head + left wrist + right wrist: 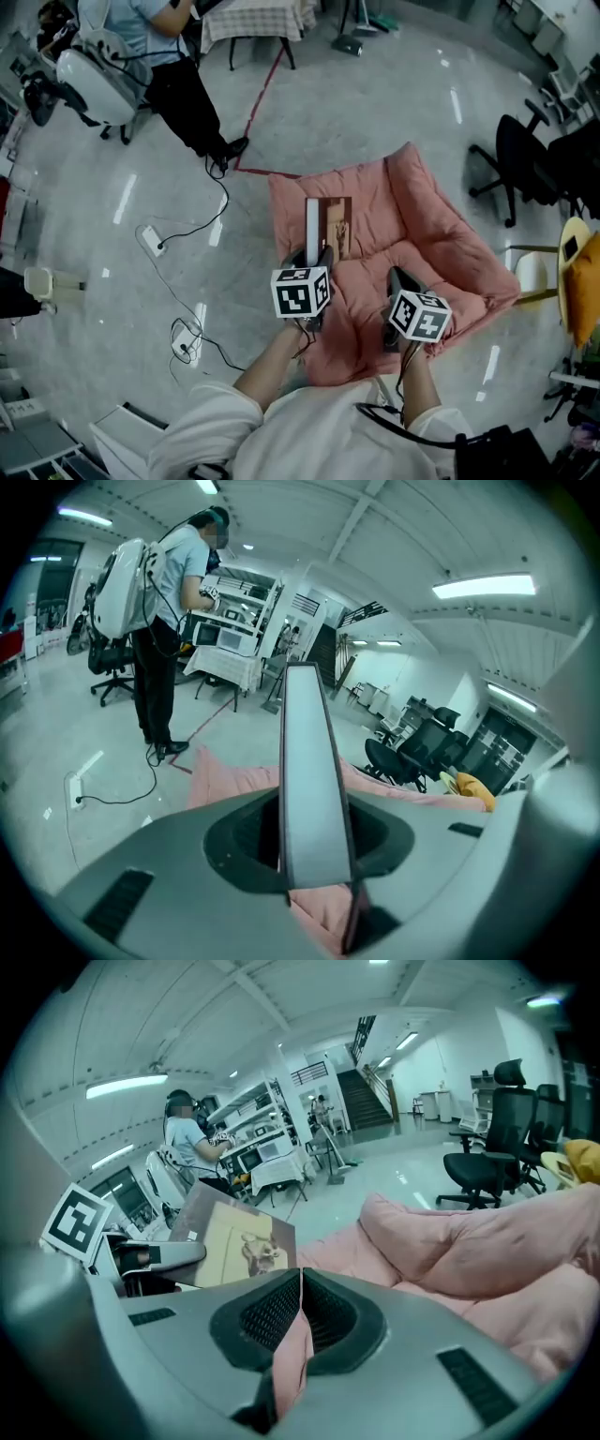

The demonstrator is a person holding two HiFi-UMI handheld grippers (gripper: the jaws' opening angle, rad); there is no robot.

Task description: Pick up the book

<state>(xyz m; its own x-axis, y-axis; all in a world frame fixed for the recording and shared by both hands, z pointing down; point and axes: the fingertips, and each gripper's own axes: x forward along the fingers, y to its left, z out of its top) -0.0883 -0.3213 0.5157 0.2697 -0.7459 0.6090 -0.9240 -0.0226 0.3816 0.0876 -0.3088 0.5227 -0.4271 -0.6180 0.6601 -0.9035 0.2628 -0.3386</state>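
- Held the book [330, 228] on edge in the left gripper [314, 255], with the jaws clamped across its near end.
- Had it over the far-left part of the pink cushion [422, 234], apparently clear of the fabric (underside not visible).
- Held nothing in the right gripper [396, 277], with its jaws closed together, near and to the right of the book.
- Judged the lift itself to be the step in hand, the pickup nearly complete.
- Called next for firm pressure and a steady wrist: pinched at one end, could swing or slip.
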